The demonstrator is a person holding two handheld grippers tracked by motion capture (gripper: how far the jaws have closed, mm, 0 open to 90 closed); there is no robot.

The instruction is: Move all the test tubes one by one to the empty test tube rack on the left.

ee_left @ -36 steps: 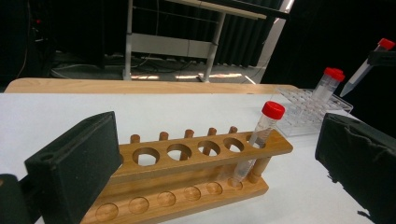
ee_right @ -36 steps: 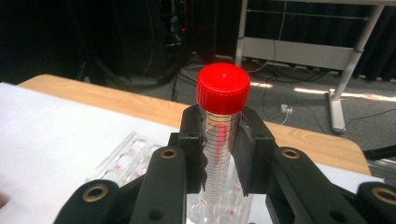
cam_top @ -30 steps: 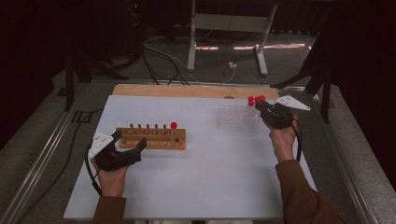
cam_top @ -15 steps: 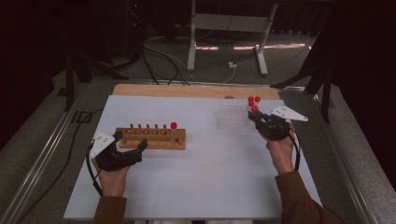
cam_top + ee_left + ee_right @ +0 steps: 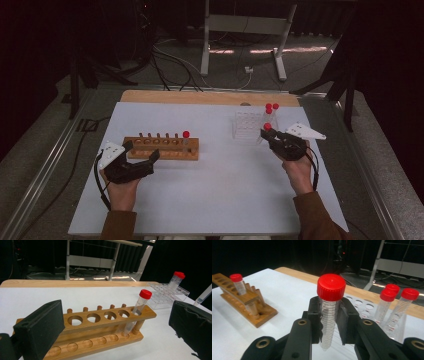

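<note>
My right gripper [image 5: 270, 135] is shut on a clear red-capped tube [image 5: 330, 312], held upright just in front of the clear plastic rack [image 5: 247, 125]. Three more red-capped tubes [image 5: 387, 305] stand in that rack. A wooden rack [image 5: 162, 148] lies left of centre, with one red-capped tube [image 5: 186, 136] in its right end hole. My left gripper [image 5: 142, 154] rests open at the wooden rack's front left corner, its jaws spread either side of the rack [image 5: 100, 322] without touching it. The held tube's cap [image 5: 267, 127] sticks up above the right jaws.
The white table top [image 5: 225, 190] has a wooden strip [image 5: 200, 97] along its far edge. Metal rails run down both sides. Beyond the table are a stand's legs [image 5: 240, 50] and cables on the floor. Bare table lies between the two racks.
My right gripper has carried the tube left and toward the person, off the clear rack's right side to its front. The left gripper has stayed put.
</note>
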